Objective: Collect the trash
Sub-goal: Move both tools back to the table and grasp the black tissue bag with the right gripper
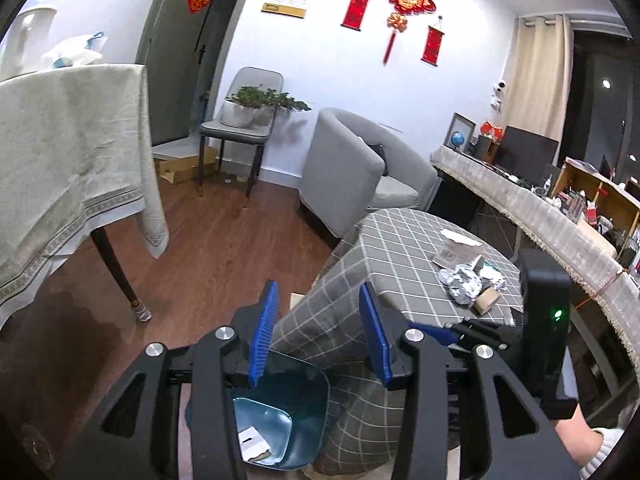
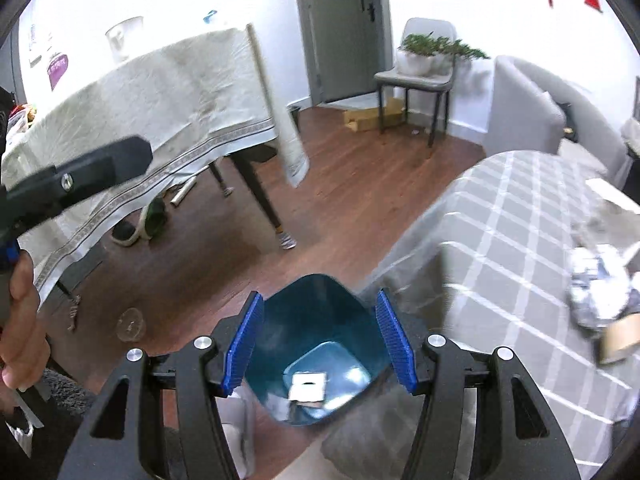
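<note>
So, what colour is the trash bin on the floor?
Dark teal trash bin, shown best in the right wrist view.

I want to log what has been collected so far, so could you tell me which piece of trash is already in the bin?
The flat white card on the bottom of the teal bin. The crumpled foil and other scraps lie on the checked tablecloth.

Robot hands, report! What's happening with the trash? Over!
Left gripper open, empty. Right gripper open, empty, above bin. Paper scrap already inside bin. Foil waiting on checked table. Path clear.
</note>
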Motion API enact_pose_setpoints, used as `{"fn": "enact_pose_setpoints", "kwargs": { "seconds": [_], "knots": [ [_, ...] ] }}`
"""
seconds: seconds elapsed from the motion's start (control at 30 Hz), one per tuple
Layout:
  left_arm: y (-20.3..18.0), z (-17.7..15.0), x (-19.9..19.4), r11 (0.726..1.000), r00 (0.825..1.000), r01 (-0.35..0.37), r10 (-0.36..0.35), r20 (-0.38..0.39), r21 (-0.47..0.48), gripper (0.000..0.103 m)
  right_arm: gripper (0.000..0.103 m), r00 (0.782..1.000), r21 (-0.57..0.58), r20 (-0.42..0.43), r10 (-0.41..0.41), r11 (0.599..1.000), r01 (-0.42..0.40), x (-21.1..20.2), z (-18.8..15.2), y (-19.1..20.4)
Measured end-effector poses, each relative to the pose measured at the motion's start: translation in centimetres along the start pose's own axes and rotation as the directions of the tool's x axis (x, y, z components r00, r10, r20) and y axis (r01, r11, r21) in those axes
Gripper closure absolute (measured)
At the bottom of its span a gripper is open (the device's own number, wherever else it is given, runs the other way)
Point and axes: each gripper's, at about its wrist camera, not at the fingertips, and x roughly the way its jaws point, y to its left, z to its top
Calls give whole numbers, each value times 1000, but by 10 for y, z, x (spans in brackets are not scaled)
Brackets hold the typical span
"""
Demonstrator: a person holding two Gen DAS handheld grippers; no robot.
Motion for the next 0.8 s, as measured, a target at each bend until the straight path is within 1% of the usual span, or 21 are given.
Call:
{"fn": "enact_pose_setpoints", "kwargs": {
  "seconds": [0.07, 0.13, 0.23, 0.33, 0.5, 0.63, 0.8],
  "knots": [
    [-10, 1, 5, 1000, 1000, 14, -14, -5, 8, 53, 38, 1000, 4, 13, -13, 1000, 13, -8, -1, -9],
    [-21, 2, 11, 999, 1000, 27, -27, -8, 21, 48, 37, 999, 7, 21, -29, 1000, 29, -16, -2, -22],
    [-37, 2, 20, 998, 999, 43, -43, -13, 44, 47, 35, 998, 8, 26, -50, 999, 49, -25, -4, -38],
    [-50, 2, 31, 997, 998, 61, -60, -21, 54, 45, 31, 996, 7, 39, -78, 997, 78, -38, -8, -56],
    [-75, -1, 50, 990, 994, 104, -99, -47, 93, 41, 21, 992, 15, 45, -116, 993, 115, -57, -17, -88],
    [-98, -5, 69, 981, 988, 140, -129, -89, 132, 38, 18, 988, -1, 44, -146, 989, 147, -71, -25, -109],
    [-121, -10, 85, 970, 977, 194, -178, -118, 147, 31, 18, 984, 9, 29, -174, 985, 174, -86, -41, -139]
  ]
}}
